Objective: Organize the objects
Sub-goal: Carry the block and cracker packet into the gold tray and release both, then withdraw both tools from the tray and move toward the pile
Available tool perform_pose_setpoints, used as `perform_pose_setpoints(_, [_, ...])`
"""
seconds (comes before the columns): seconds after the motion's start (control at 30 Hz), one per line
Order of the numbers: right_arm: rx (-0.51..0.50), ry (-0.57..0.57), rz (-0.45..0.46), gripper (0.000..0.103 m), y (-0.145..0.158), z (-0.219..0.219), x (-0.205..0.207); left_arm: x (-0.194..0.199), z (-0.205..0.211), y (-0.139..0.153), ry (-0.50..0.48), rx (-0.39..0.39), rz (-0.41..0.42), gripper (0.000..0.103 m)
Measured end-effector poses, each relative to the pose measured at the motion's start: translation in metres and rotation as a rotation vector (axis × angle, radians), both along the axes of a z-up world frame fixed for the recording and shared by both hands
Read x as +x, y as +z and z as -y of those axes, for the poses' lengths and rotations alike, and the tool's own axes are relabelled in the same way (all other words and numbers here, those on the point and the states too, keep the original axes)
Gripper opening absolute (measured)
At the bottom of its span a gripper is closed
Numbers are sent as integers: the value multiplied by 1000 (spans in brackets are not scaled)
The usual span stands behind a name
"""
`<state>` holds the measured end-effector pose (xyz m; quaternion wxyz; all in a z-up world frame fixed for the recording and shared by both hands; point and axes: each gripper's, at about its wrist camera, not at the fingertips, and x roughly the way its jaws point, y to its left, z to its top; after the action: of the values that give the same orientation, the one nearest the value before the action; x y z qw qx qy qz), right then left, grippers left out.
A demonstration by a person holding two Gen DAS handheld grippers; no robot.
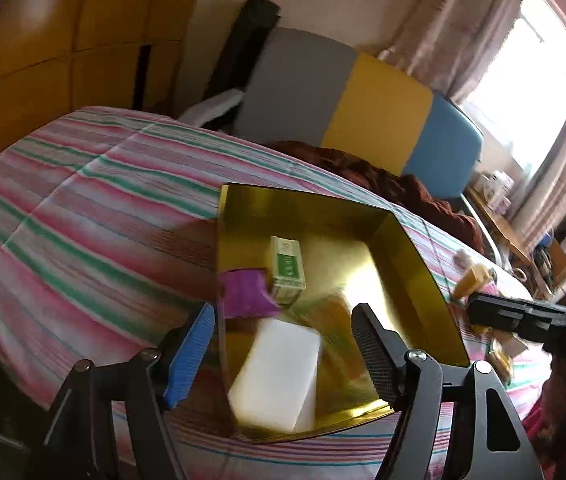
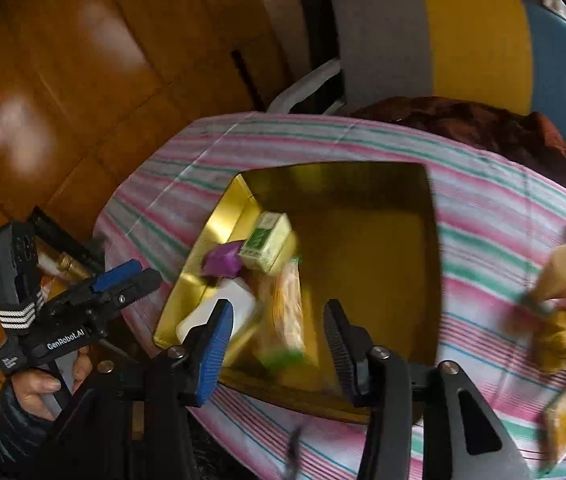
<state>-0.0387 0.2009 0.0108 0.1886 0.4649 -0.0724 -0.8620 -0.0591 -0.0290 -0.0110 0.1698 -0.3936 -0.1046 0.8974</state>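
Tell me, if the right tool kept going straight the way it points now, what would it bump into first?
Probably the orange-yellow plastic snack packet lying in the shiny gold square tin tray. The right tool, open and empty, frames it, though blur and unclear depth make this a guess.

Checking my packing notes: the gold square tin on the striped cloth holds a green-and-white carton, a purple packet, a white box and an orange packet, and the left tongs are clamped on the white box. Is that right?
Not quite. The left tongs are open and hold nothing; the white box lies loose in the gold square tin, as the left wrist view shows. The rest stands.
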Motion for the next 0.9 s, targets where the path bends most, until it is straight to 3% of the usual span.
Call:
perform_pose_setpoints(0.23, [162,-49,-73,48,-19,26,17,11,1,-3,79,-110,-36,81])
perform_pose_setpoints(0.43, [172,-153,-166,48,-13,26,28,20,-16,-3,143,-250,-91,88])
perform_pose_setpoints(0.5, [134,-171,-186,48,-11,22,31,21,-17,-4,148,-264,-93,95])
perform_pose_setpoints(0.9, [184,-247,-263,48,-13,13,49,43,-43,3,98,-306,-151,101])
